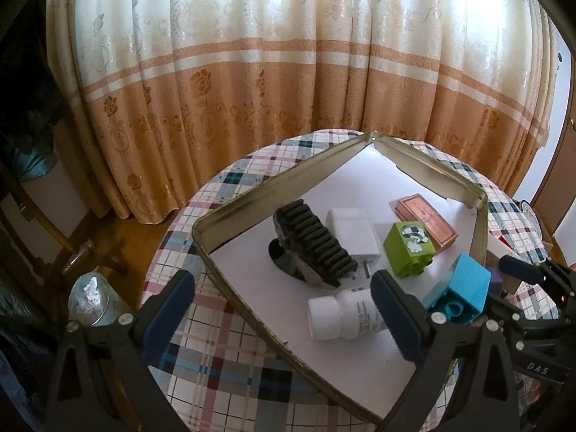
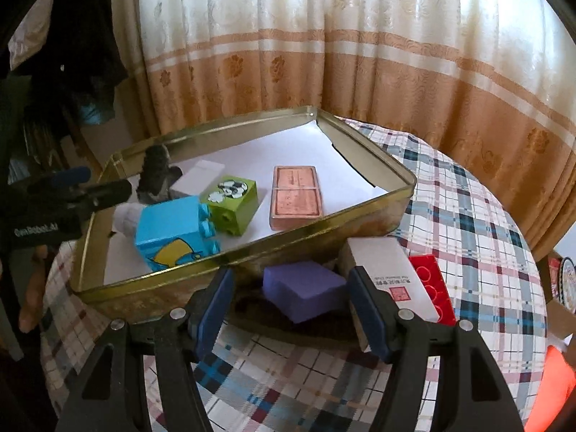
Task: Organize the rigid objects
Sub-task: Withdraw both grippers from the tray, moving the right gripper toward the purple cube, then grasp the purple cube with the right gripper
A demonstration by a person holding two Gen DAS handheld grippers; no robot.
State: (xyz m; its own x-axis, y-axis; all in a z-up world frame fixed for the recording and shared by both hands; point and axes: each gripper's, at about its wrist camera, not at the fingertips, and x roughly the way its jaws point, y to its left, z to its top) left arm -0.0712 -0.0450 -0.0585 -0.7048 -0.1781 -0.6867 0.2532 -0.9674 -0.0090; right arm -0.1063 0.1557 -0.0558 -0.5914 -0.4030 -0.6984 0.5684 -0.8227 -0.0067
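Rigid objects sit mostly inside a gold tin tray lined w/ white paper, on a round table w/ plaid cloth. Going left to right in the right wrist view: left gripper reaches in over the tray's left wall, nothing seen between its fingers. In the left wrist view its jaws stand wide apart, empty, straddling the tray's near rim. Then a black ribbed clip at the back-left of the tray, a white plug adapter beside it, and a white bottle lying on its side, mostly hidden behind the blue block. Blue block is tipped on its side near the front wall, touching the green block to its right. Copper-colored flat box lies right of that, apart from both.

Outside the tray, in front: purple block sits between the right gripper's open fingers; pads not touching it. White carton next, touching right pad; red brick just beside it.
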